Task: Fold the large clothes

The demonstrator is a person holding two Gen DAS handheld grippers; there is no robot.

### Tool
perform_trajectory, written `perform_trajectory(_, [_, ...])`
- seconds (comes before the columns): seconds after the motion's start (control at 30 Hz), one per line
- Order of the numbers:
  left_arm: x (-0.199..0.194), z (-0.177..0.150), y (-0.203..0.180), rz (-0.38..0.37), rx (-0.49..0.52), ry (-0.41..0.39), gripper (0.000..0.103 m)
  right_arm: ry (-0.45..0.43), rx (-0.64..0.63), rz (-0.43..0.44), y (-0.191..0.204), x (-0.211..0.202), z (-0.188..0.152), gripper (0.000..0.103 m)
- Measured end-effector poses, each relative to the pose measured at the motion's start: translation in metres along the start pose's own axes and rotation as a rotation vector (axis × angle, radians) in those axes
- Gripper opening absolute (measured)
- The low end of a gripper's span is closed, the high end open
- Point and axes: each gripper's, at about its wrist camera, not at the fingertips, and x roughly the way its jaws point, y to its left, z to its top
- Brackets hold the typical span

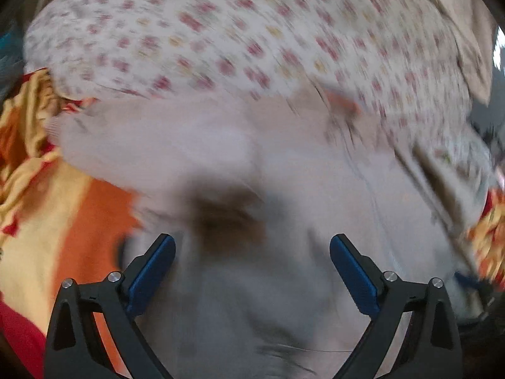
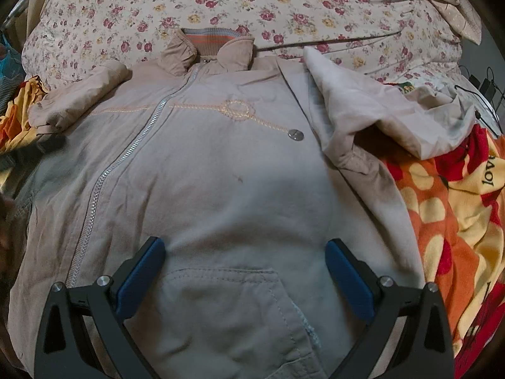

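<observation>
While the beige jacket (image 2: 221, 164) lies zipped and flat, both my grippers, left (image 1: 252, 271) and right (image 2: 246, 271), hang spread, empty; I judge sleeve (image 2: 378, 117) folding comes next.

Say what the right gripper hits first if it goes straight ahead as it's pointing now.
Probably the beige jacket: the open right gripper points at its front panel, above the pocket. Depth is unclear.

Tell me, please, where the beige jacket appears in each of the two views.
Left wrist view: the beige jacket fills the centre and bottom, blurred.
Right wrist view: the jacket lies flat in the centre, collar at the top.
Shared landmark: the floral sheet above it.
</observation>
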Motion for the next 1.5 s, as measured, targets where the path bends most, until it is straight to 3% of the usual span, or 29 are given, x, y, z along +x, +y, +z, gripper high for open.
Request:
perform_trajectory(0.07, [-0.014,0.023,0.034,-0.014,-0.088,-0.038,0.091,0.004,0.002,-0.002,0.0,0.0,0.001,0.103])
perform_trajectory(0.2, [-0.021,0.069,0.142,-0.104,-0.336,-0.07,0.091,0.012,0.004,-0.003,0.0,0.001,0.002,0.103])
perform_trajectory(0.33, [0.001,0.08,0.239,-0.132,-0.521,-0.062,0.09,0.017,0.002,-0.007,0.0,0.001,0.003,0.103])
perform_trajectory(0.4, [0.016,0.077,0.262,-0.126,-0.573,-0.049,0.088,0.017,0.003,-0.006,0.0,0.002,0.003,0.103])
perform_trajectory(0.47, [0.03,0.074,0.268,-0.179,-0.597,-0.034,0.081,0.015,0.0,-0.006,0.0,0.002,0.003,0.103])
perform_trajectory(0.57, [0.047,0.079,0.257,-0.222,-0.549,-0.021,0.07,0.014,-0.002,-0.005,0.0,0.002,0.003,0.103])
perform_trajectory(0.63, [0.055,0.084,0.246,-0.19,-0.501,-0.017,0.062,0.014,-0.002,-0.005,0.0,0.002,0.003,0.103])
perform_trajectory(0.7, [0.063,0.087,0.242,-0.133,-0.468,0.001,0.046,0.012,-0.004,-0.004,0.0,0.003,0.003,0.103])
perform_trajectory(0.73, [0.066,0.089,0.241,-0.09,-0.451,0.017,0.024,0.011,-0.004,-0.003,0.0,0.003,0.003,0.103])
perform_trajectory(0.77, [0.064,0.09,0.241,-0.05,-0.441,0.021,0.014,0.011,-0.004,-0.001,-0.001,0.003,0.003,0.103])
perform_trajectory(0.83, [0.044,0.091,0.246,0.011,-0.443,-0.046,0.011,0.015,-0.004,0.006,-0.002,0.002,0.003,0.103])
perform_trajectory(0.93, [-0.005,0.098,0.268,0.17,-0.451,-0.172,0.011,0.032,0.005,0.041,-0.007,-0.003,0.004,0.103])
perform_trajectory(1.1, [-0.077,0.112,0.308,0.407,-0.491,-0.297,0.011,-0.04,0.068,0.049,-0.036,-0.03,-0.001,0.103])
perform_trajectory(1.13, [-0.086,0.116,0.308,0.423,-0.478,-0.311,0.011,-0.055,0.083,0.035,-0.044,-0.034,-0.002,0.103])
perform_trajectory(1.23, [-0.095,0.128,0.278,0.366,-0.415,-0.336,0.011,-0.094,0.158,-0.019,-0.074,-0.048,-0.007,0.103])
perform_trajectory(1.37, [-0.078,0.152,0.174,0.167,-0.255,-0.34,0.011,-0.124,0.252,-0.037,-0.103,-0.06,-0.014,0.103])
perform_trajectory(1.5, [-0.031,0.151,0.045,-0.029,-0.123,-0.248,0.011,-0.147,0.281,-0.049,-0.117,-0.069,-0.017,0.103])
